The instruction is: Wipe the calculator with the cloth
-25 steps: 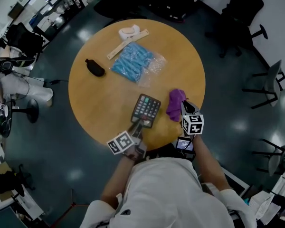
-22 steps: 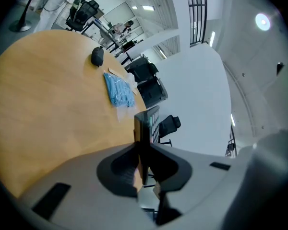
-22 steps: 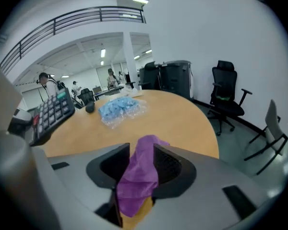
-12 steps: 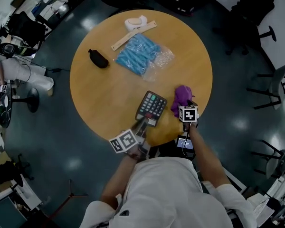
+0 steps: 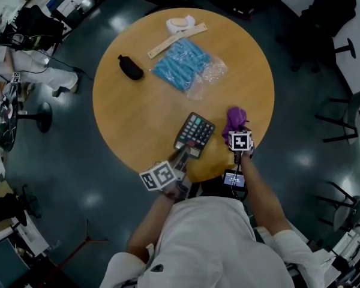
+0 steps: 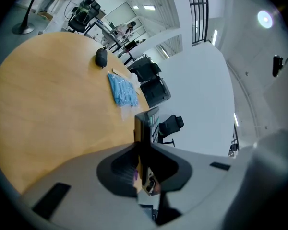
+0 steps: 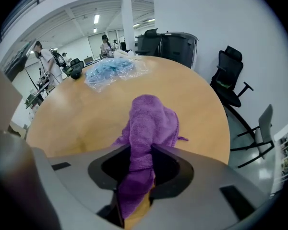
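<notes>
A dark calculator [image 5: 195, 132] with coloured keys lies on the round wooden table [image 5: 132, 113] near its front edge. My left gripper [image 5: 181, 155] is shut on the calculator's near end. In the left gripper view the calculator [image 6: 145, 123] stands edge-on between the jaws of the left gripper [image 6: 144, 150]. A crumpled purple cloth [image 5: 235, 118] lies just to the right of it. My right gripper [image 5: 239, 129] points steeply down onto the cloth. Its jaws have just been closing, and the cloth [image 7: 151, 119] is pinched between the jaws of the right gripper [image 7: 140, 164].
A blue bundle in a clear plastic bag [image 5: 185, 71] lies mid-table, with a black pouch [image 5: 131, 68] to its left. A beige strip and a white roll [image 5: 180, 24] sit at the far edge. Office chairs [image 5: 342, 110] stand around the table.
My right gripper has come down onto the purple cloth and closed round it. The left gripper and the calculator have stayed where they were.
</notes>
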`<state>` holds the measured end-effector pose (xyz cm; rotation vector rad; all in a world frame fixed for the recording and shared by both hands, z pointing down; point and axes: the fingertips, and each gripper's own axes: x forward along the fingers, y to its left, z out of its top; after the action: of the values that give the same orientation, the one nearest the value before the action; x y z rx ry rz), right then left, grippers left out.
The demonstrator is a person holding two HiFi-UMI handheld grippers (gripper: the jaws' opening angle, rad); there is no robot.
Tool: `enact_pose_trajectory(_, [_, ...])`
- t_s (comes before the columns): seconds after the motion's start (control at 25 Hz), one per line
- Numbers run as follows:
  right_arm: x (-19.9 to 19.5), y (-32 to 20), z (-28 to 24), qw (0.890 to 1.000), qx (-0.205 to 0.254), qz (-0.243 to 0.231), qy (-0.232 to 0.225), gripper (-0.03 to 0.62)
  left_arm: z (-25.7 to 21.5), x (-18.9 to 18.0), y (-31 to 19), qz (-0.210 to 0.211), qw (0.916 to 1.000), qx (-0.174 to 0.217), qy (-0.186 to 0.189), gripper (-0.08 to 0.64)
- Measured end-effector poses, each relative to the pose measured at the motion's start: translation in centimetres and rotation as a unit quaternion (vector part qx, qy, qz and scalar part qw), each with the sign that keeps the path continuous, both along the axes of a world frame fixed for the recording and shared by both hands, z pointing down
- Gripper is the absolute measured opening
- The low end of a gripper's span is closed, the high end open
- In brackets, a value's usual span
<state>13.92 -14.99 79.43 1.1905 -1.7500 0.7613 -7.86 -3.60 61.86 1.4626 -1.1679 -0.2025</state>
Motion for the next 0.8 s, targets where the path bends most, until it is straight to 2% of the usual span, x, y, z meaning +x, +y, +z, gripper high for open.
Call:
enact_pose_trajectory(0.16, [0.3,-0.1,-0.1,1.0,0.0,0.001,-0.004,0.1,-0.4,-0.3,0.3,-0.002,1.0,0.006,-0.005,0.06])
enact_pose_trajectory(0.28, [0.4,0.1,-1.7,0.999,0.015,0.003,-0.028,0.091,-0.9,-0.4,0.4,-0.002,0.9999,0.014,-0.006,0.06])
enact_pose_trajectory(0.4, [0.1,0.3,-5.3,0.996,0.059,-0.014,-0.059,0.087,-1.5,-0.5,0.3,0.0,0.9996,0.026,-0.006,0.06])
enact_pose_trajectory(0.52, [-0.2,1.2,-11.2,0.988,0.125,-0.04,-0.087,0.084,-2.2,-0.2,0.3,0.011,0.9992,0.038,-0.006,0.06])
enact_pose_trajectory(0.64, [-2.3,3.7,-18.7,0.967,0.202,-0.104,-0.116,0.084,-3.1,0.3,0.7,0.032,0.9985,0.043,-0.008,0.06])
enact_pose_trajectory(0.72, [-5.2,6.3,-23.5,0.944,0.247,-0.176,-0.13,0.084,-3.9,0.7,1.0,0.05,0.9975,0.049,-0.014,0.06])
enact_pose_trajectory(0.8, [-8.6,9.2,-27.3,0.916,0.28,-0.245,-0.148,0.084,-4.9,1.2,1.4,0.071,0.9956,0.056,-0.022,0.06])
